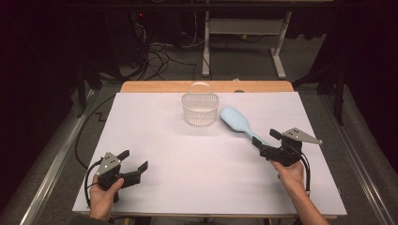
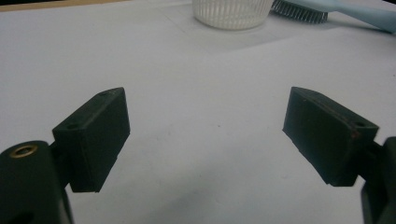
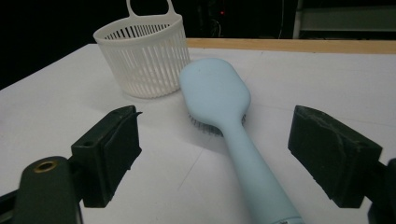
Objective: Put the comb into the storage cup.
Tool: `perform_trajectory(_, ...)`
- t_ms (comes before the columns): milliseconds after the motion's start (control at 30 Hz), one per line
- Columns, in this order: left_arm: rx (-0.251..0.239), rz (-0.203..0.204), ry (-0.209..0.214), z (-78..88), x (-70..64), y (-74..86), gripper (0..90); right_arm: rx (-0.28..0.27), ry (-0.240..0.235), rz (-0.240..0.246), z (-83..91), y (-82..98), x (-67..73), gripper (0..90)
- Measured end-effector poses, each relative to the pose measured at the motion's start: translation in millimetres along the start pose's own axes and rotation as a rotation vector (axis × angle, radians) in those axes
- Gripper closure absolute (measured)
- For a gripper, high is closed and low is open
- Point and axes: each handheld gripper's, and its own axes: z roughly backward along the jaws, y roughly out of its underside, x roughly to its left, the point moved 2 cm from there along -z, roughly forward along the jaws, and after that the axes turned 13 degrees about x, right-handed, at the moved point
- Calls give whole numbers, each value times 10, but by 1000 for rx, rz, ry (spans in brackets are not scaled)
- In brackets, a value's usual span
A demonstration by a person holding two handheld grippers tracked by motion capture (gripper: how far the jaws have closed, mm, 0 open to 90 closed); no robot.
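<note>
Pale blue hairbrush [image 3: 219, 100] lies bristles down, handle between the right tool's [image 3: 215, 154] wide-spread jaws; left tool [image 2: 205, 135] equally wide.

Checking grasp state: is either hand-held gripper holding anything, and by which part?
Nothing held. Right hand-held gripper is open astride the hairbrush handle; left hand-held gripper is open.

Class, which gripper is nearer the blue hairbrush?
Right. The right gripper has its open jaws astride the hairbrush handle; the left gripper sits far across the table, also open.

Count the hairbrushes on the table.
1. The light blue hairbrush lies bristles down just right of the white basket, its handle between the open jaws of the right tool.
</note>
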Motion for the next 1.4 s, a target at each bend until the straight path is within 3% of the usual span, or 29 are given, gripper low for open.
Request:
perform_trajectory(500,1,-2,1,0,-2,0,156,39,1,3,-135,-190,-8,179)
perform_trajectory(733,2,0,3,-5,-2,0,156,141,-2,24,-221,-283,-17,212)
perform_trajectory(1033,-2,4,4,-3,0,-1,156,220,-20,30,-309,-397,-42,221)
perform_trajectory(1267,0,4,4,-4,2,0,156,333,6,57,-404,-506,-79,284)
perform_trajectory(1400,1,3,5,-5,2,0,156,370,15,76,-440,-533,-73,298)
